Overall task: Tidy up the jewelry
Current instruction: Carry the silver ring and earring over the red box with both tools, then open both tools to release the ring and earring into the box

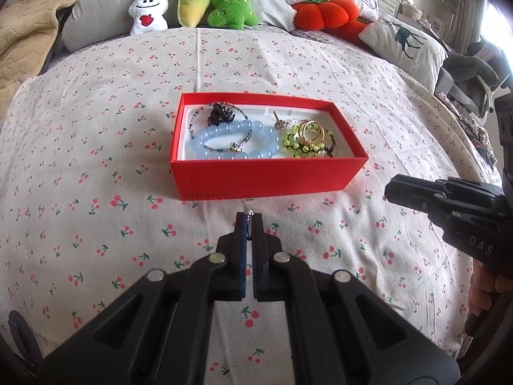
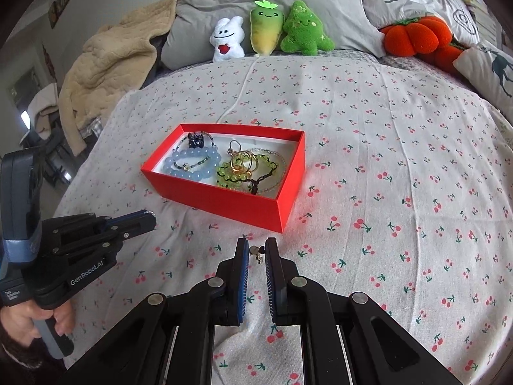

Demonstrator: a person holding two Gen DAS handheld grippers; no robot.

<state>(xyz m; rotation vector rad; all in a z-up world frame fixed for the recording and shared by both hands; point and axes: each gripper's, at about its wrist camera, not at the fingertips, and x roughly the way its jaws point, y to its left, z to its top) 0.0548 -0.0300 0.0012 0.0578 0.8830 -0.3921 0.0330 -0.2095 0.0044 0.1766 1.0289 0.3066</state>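
Small earring (image 2: pixel 258 253) sits on the cherry-print sheet (image 2: pixel 400 166) between my right gripper (image 2: pixel 257 250)'s tips: silvery stud, dark bead, tiny dangle. Fingers parted around it, not pinching yet. Left gripper (image 1: pixel 249 221) is closed on something thin; a metal bit (image 1: pixel 250 213) pokes out at the tips, probably another earring, too small to call. Red box (image 1: pixel 256 176) just ahead of both tools already holds the blue bead bracelet (image 1: pixel 224 142), green bead bracelet (image 1: pixel 301 144), gold rings (image 1: pixel 310 131). I'd say mostly done; these last pieces left.
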